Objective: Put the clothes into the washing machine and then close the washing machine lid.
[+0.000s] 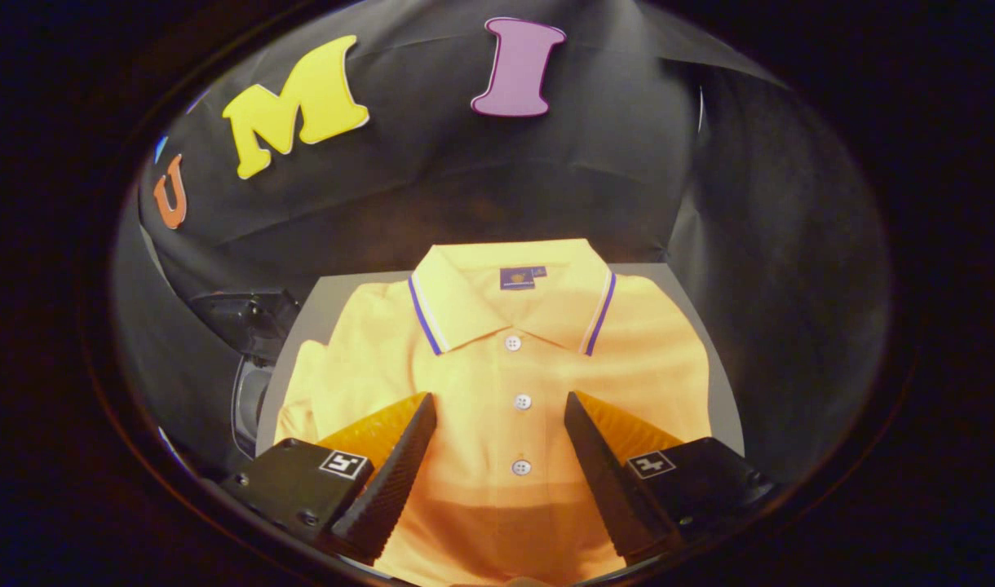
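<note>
A folded yellow polo shirt (506, 383) lies flat on a grey surface (326, 297), collar away from me, with blue and white stripes on the collar edge and a row of white buttons. My gripper (500, 406) hovers over the shirt's chest, open wide, its two black ribbed fingers (400, 465) on either side of the button placket, nothing between them. A dark rounded part of the washing machine (249, 322) shows just left of the grey surface.
Black cloth walls close in behind the shirt and on both sides. The grey surface ends just past the shirt's collar and right sleeve.
</note>
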